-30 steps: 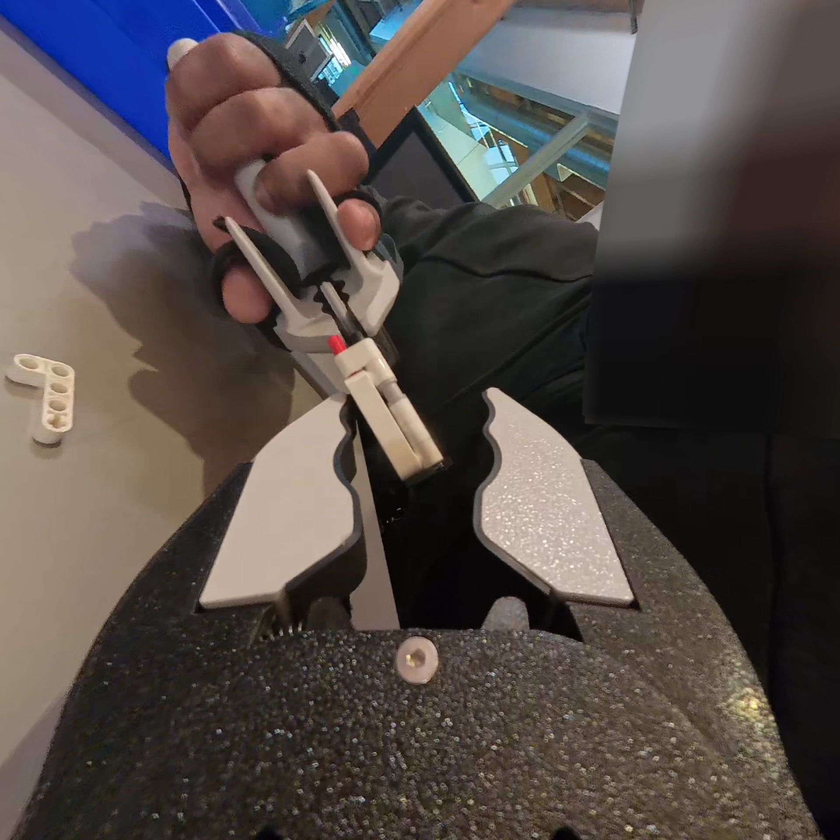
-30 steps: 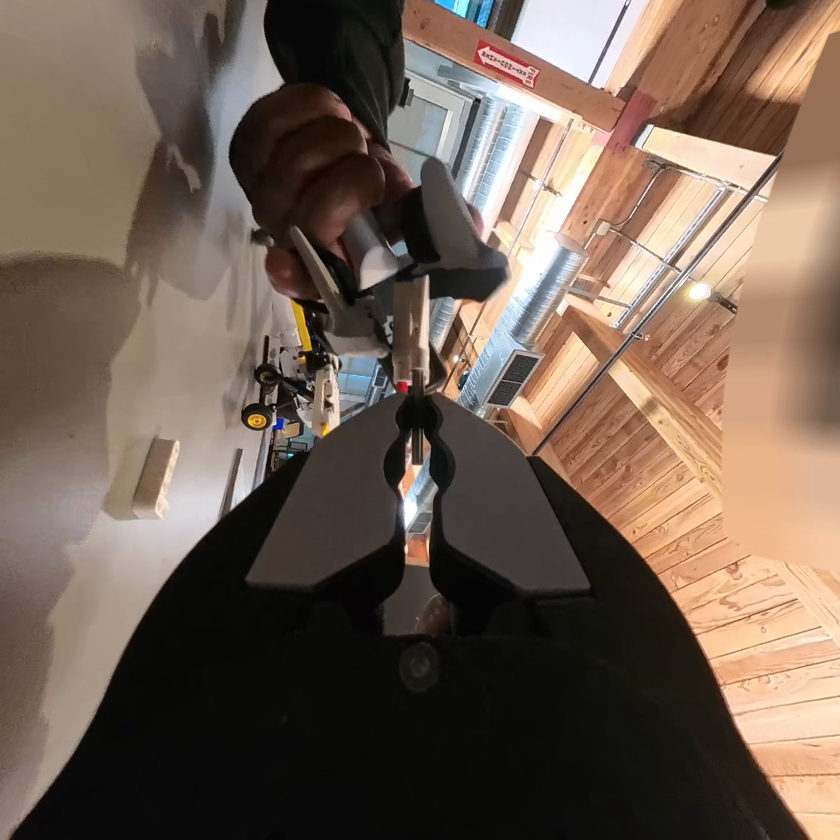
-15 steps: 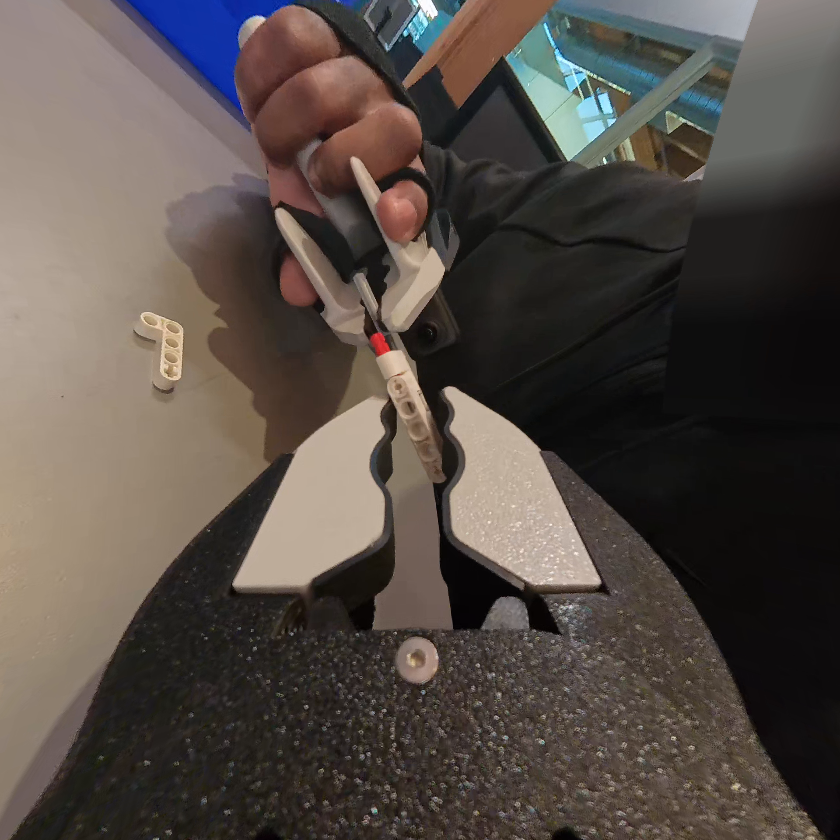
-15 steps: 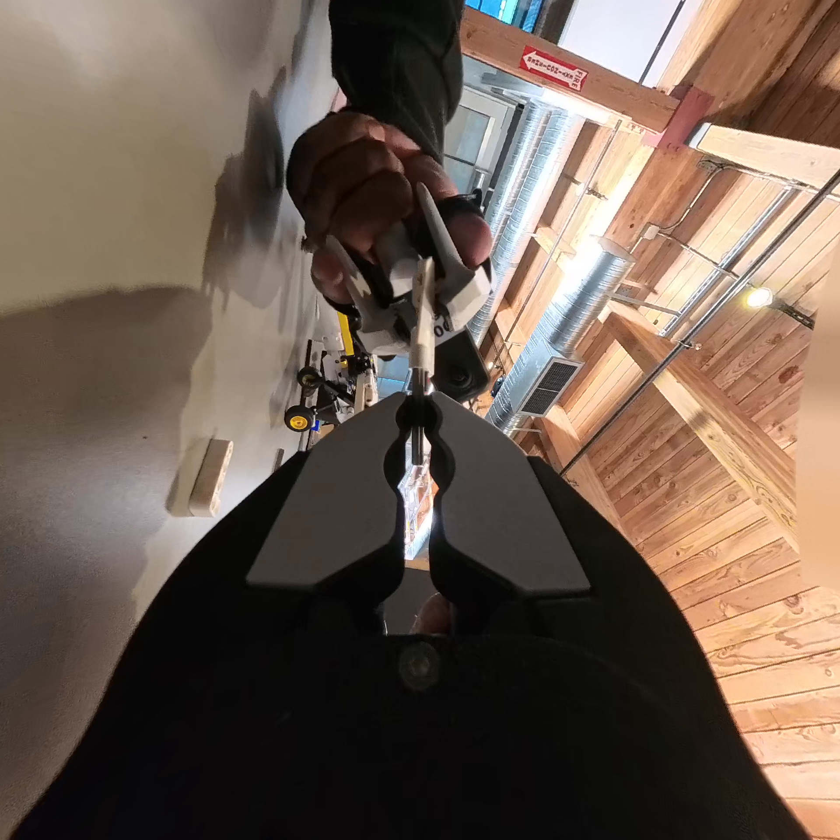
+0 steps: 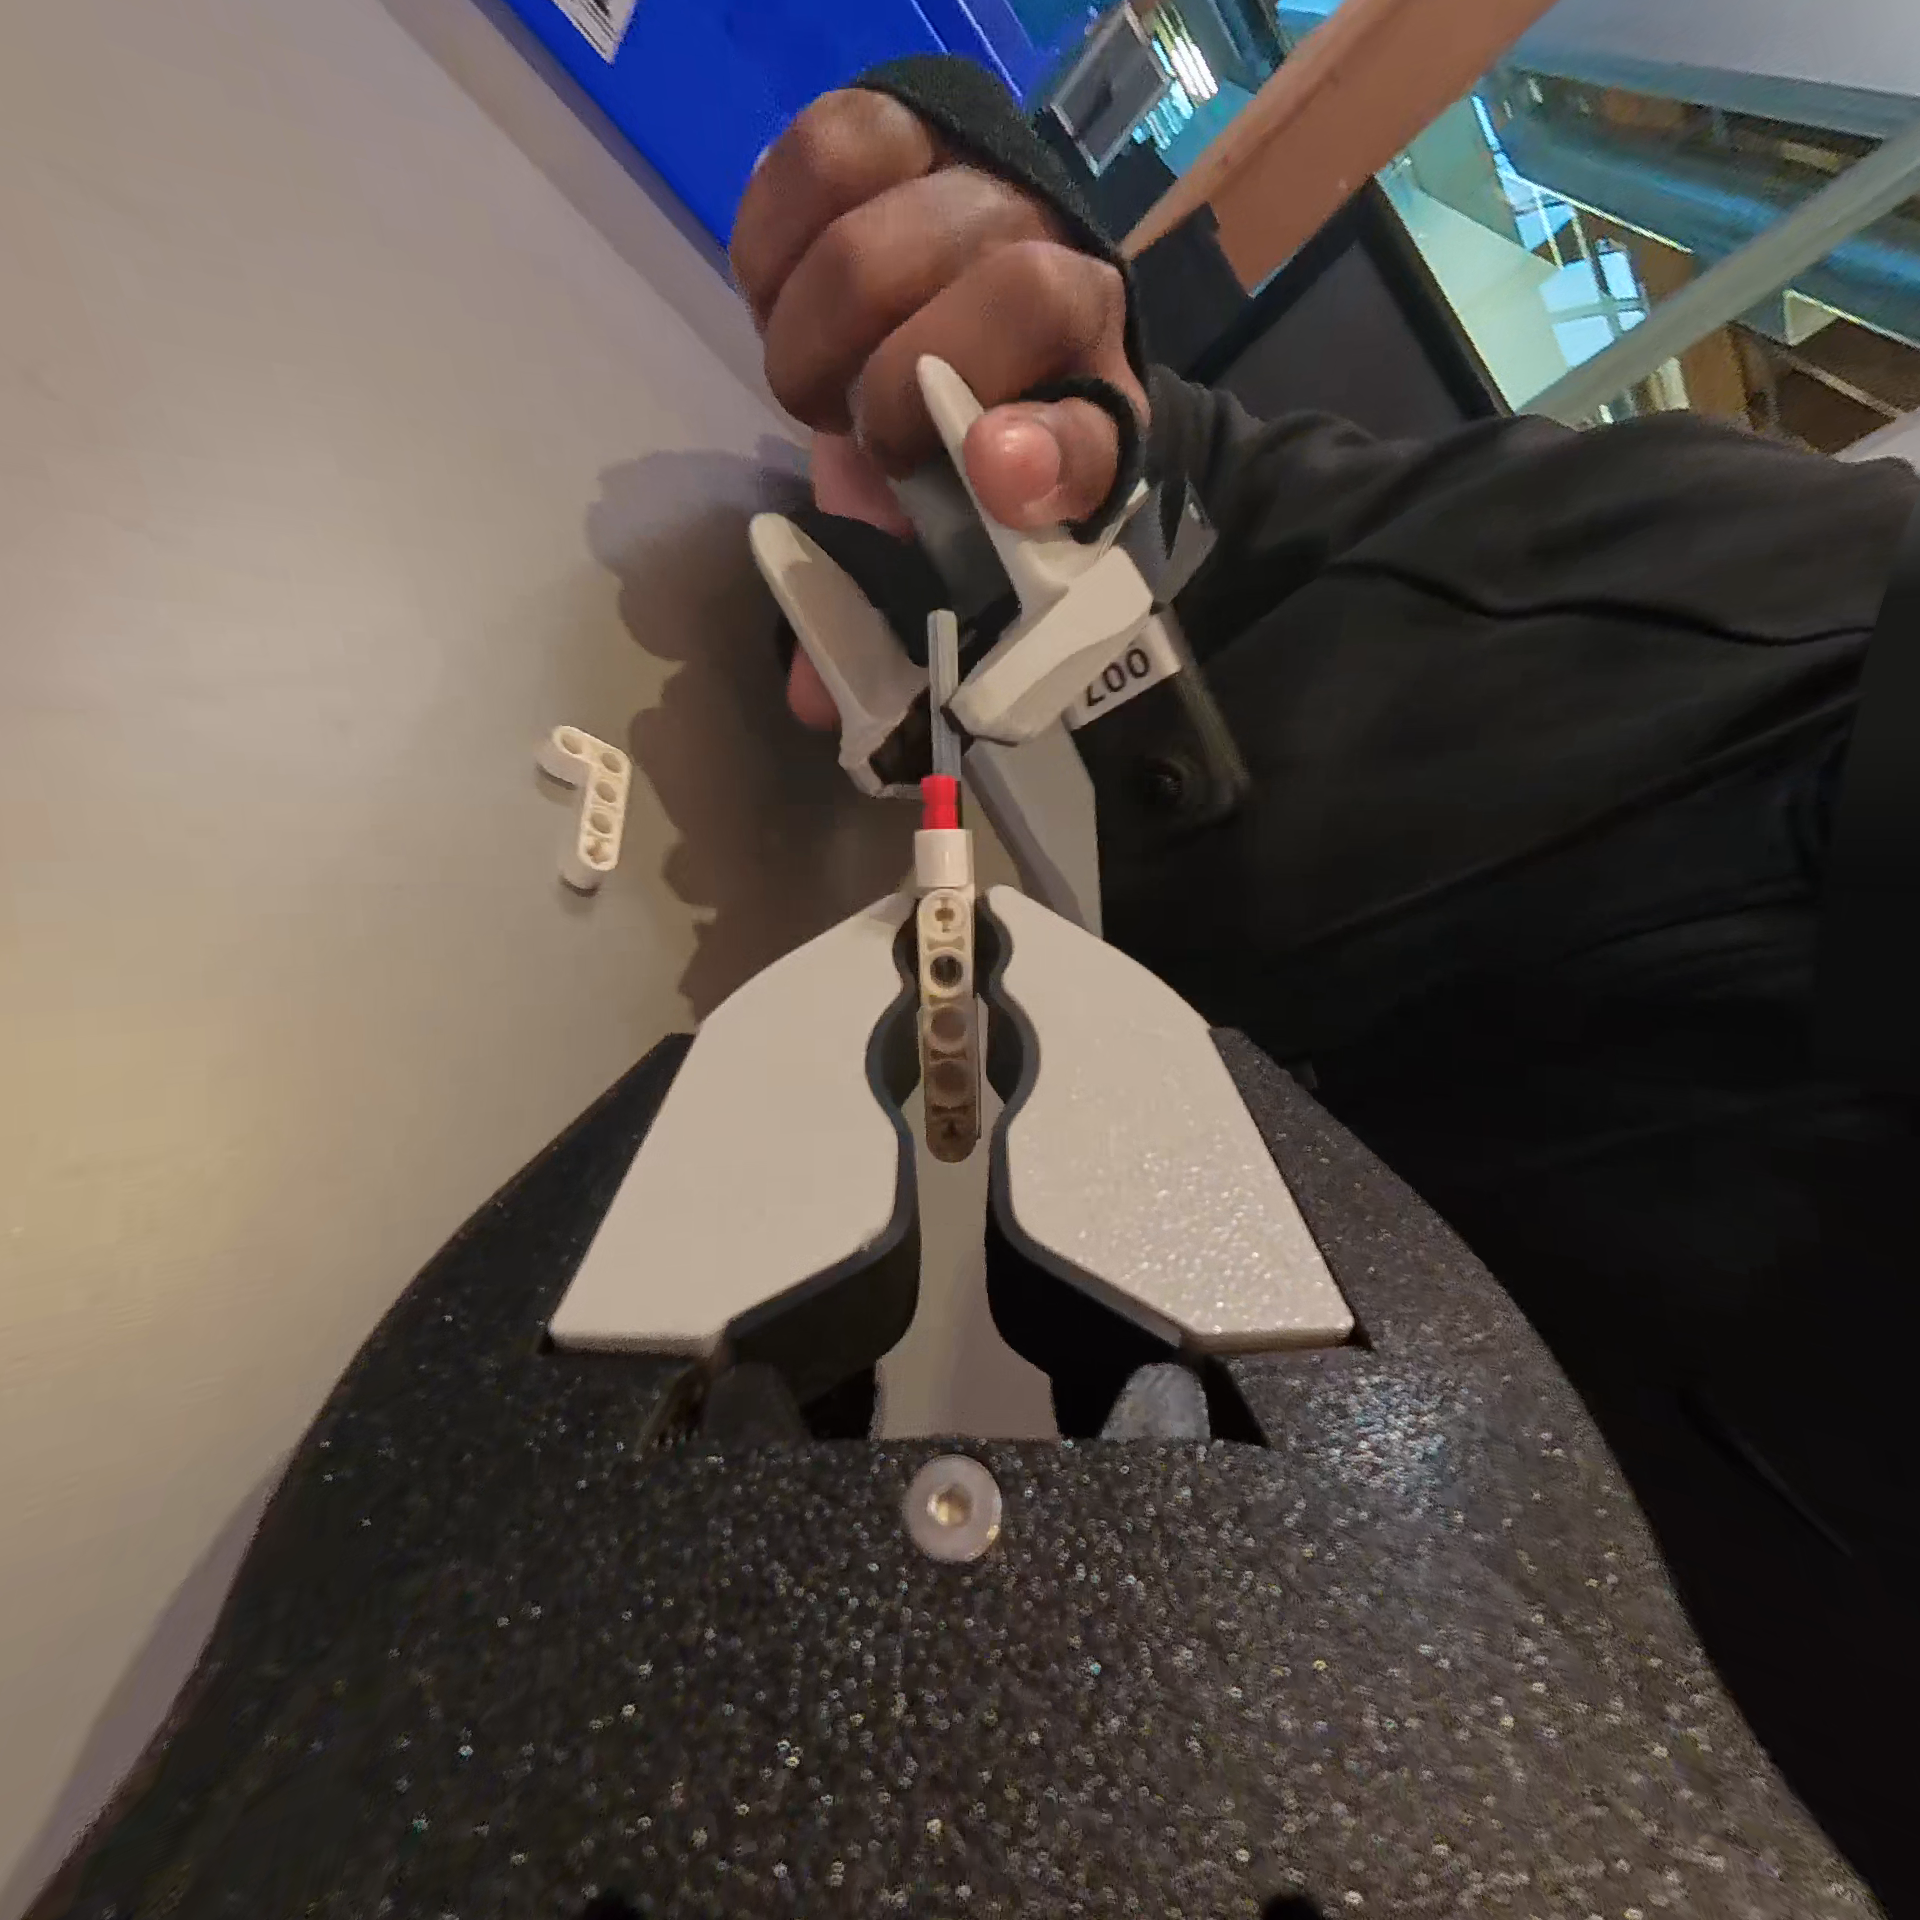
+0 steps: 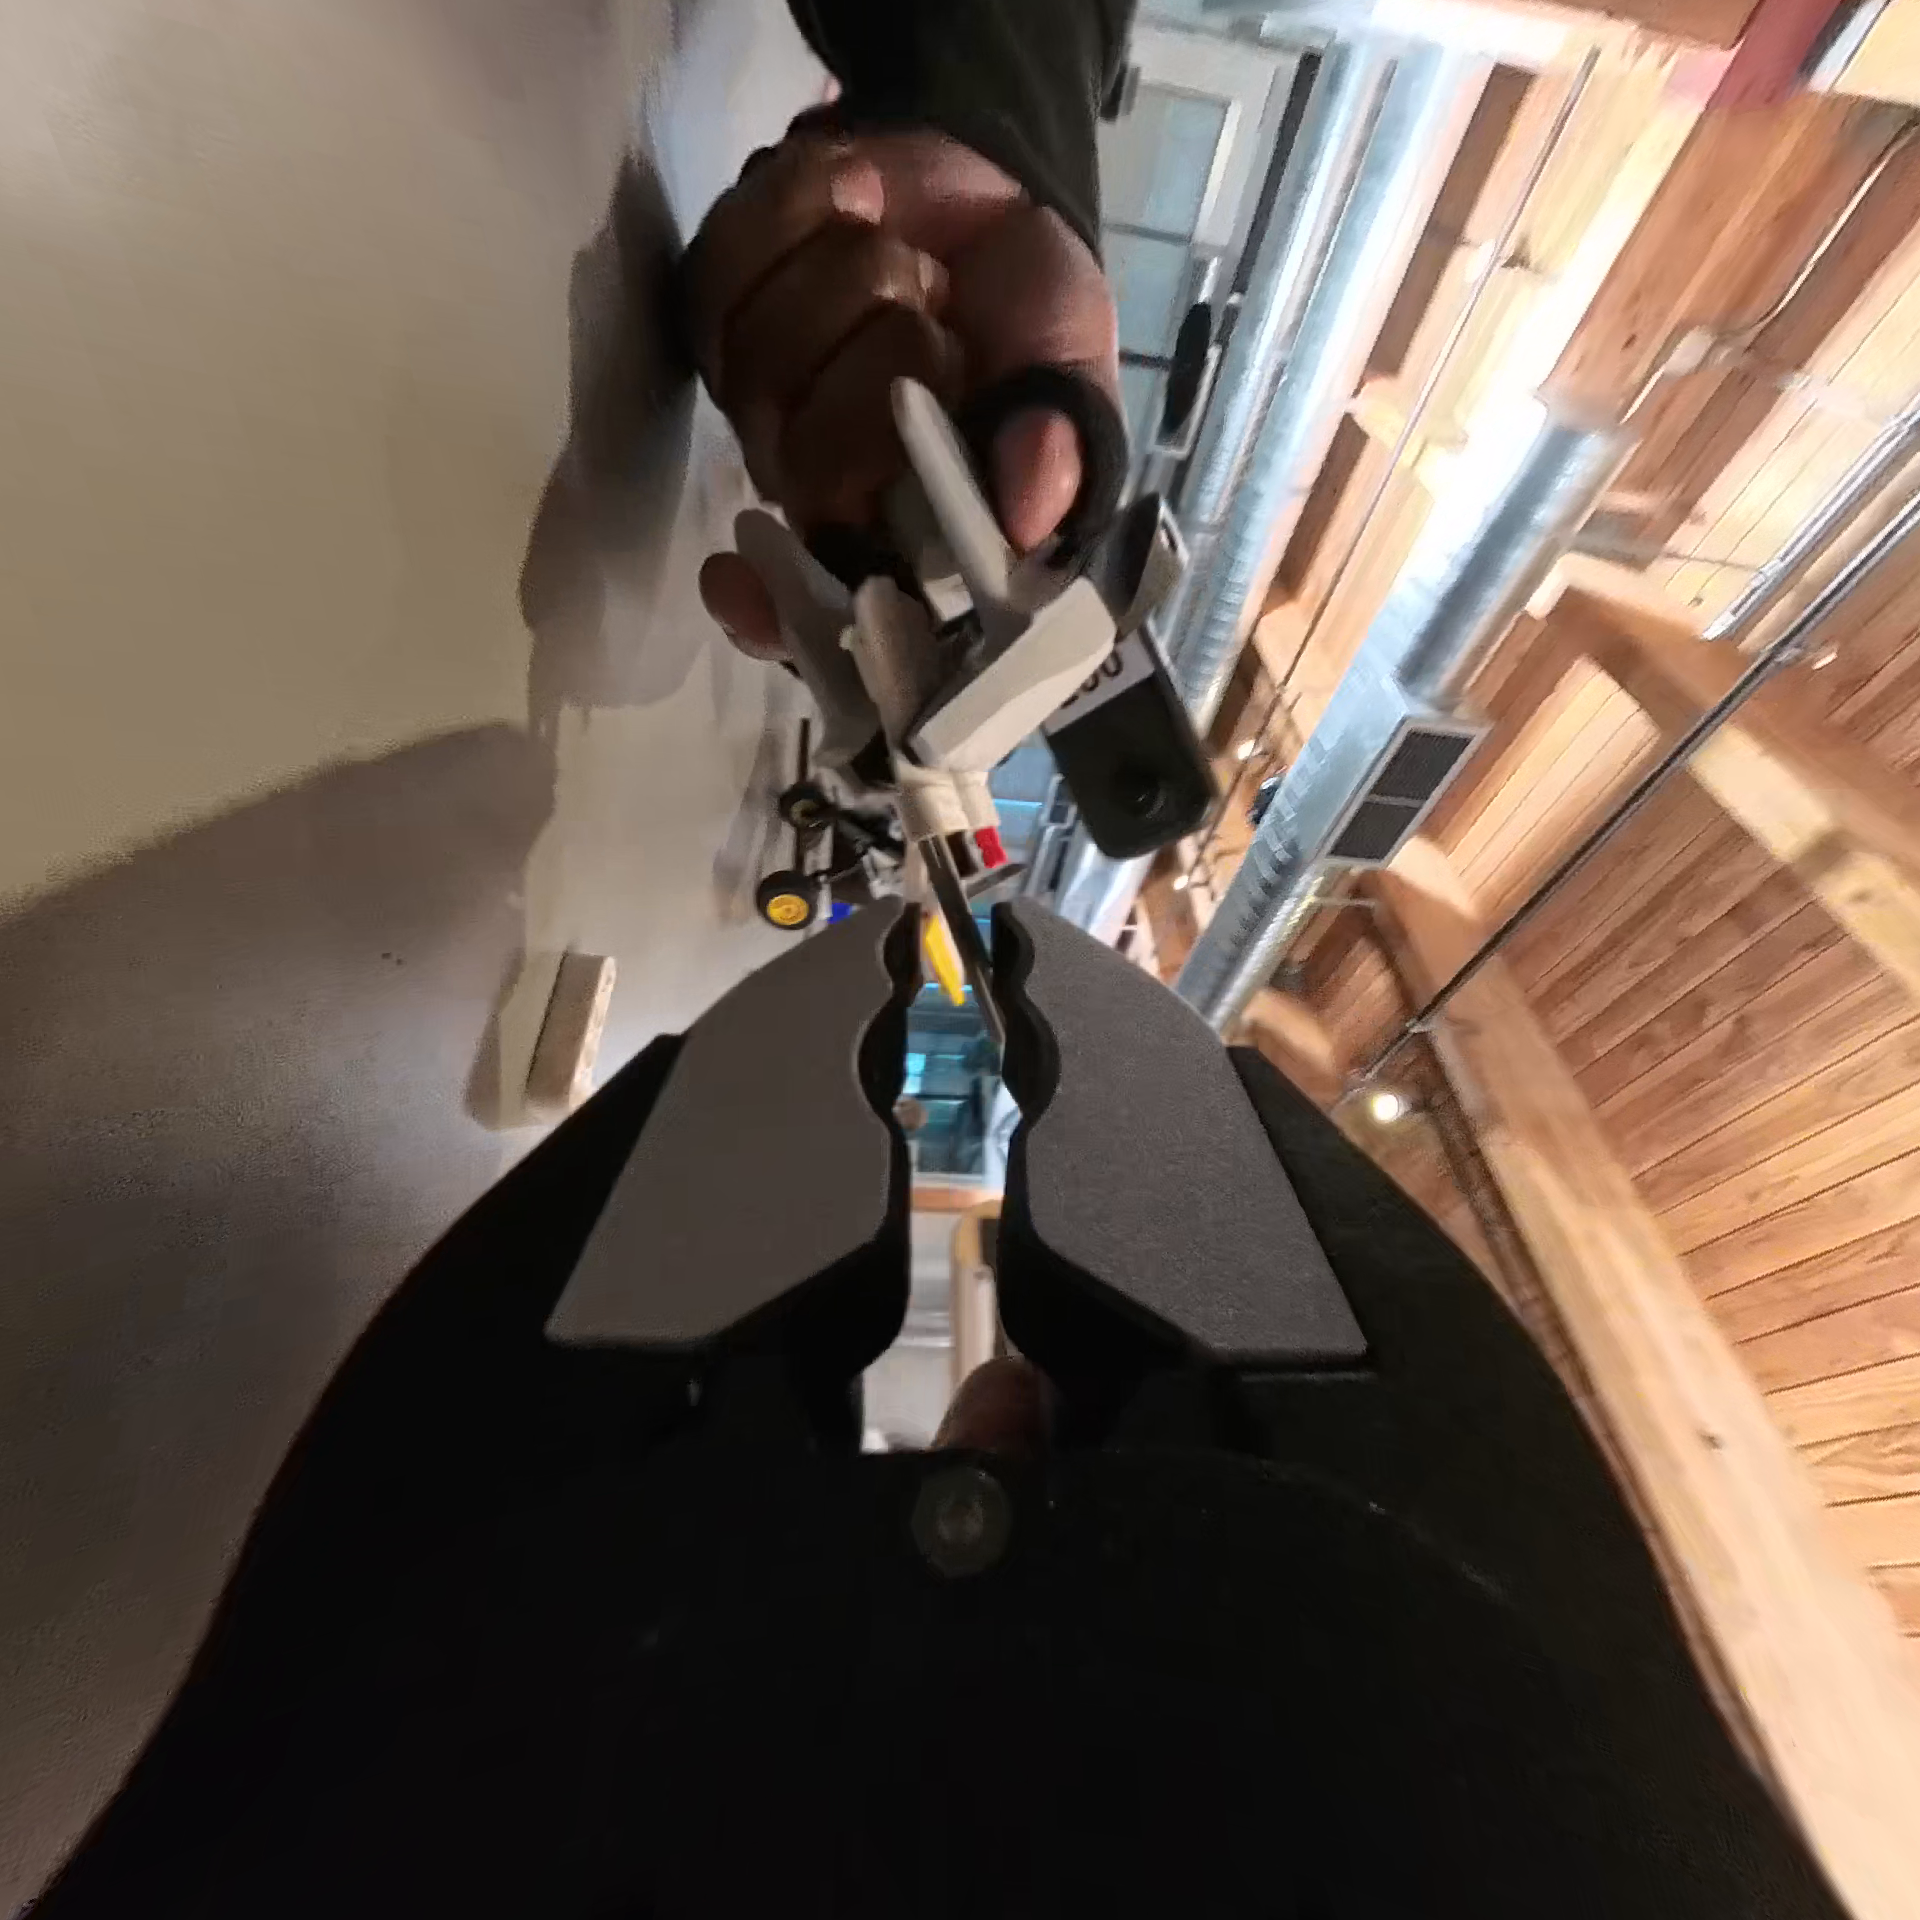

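Noted left tool clamped on flat sides of white holed beam, likely light, stiff, slippery plastic; beyond beam, right tool narrowly parted around grey rod, not pinching it.

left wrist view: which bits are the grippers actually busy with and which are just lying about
In hand:
- white holed strip, clamped in the left gripper
- white sleeve, red pin and grey rod, in line with the strip's end; the rod runs between the right gripper's parted fingers

Lying about:
- white L-shaped piece, alone on the table
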Available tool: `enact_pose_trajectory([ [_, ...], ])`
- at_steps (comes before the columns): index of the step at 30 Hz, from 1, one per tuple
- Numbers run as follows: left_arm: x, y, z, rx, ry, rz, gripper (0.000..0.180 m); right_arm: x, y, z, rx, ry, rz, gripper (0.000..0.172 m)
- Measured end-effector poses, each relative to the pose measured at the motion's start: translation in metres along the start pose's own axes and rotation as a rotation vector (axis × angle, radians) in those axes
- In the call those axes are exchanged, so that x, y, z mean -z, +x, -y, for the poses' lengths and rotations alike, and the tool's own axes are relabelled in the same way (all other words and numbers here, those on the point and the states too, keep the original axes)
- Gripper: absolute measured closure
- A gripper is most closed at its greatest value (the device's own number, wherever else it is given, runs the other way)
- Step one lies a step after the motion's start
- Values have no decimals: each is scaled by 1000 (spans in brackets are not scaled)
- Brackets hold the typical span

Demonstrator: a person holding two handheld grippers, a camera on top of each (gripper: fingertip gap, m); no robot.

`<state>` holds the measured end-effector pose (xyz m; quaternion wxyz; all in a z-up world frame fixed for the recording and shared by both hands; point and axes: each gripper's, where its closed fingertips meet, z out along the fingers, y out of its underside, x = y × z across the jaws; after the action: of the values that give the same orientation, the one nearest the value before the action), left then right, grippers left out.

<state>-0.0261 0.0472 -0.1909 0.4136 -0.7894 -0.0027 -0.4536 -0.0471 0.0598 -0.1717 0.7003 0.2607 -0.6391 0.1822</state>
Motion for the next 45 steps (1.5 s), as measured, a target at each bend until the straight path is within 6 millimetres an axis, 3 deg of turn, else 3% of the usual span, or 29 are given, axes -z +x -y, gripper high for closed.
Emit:
enact_pose_trajectory([
  [4, 6, -12, 3, -22, 34, 105, 173, 4, -8, -15, -180, -45, 98, 151],
  [8, 14, -19, 5, -34, 77, 177, 173, 7, -20, -32, -486, -95, 255, 149],
  [15, 27, -30, 13, 25, 181, 259, 173, 7, -40, -41, -850, -148, 471, 149],
  [23, 39, -38, 23, 121, 325, 300, 173, 13, -59, -34, -923, -161, 640, 149],
  [31, 55, -30, 37, 178, 460, 175, 173, 3, -65, -51, -875, -253, 594, 150],
  [35, 59, -21, 41, 145, 500, 119, 173, -6, -54, -50, -1006, -251, 555, 150],
  [42, 52, -7, 44, -6, 496, 109, 173, -35, 1, -21, -1630, 0, 510, 150],
  [45, 47, -4, 41, -51, 472, 116, 173, -41, 12, -16, -1799, 93, 518, 152],
])
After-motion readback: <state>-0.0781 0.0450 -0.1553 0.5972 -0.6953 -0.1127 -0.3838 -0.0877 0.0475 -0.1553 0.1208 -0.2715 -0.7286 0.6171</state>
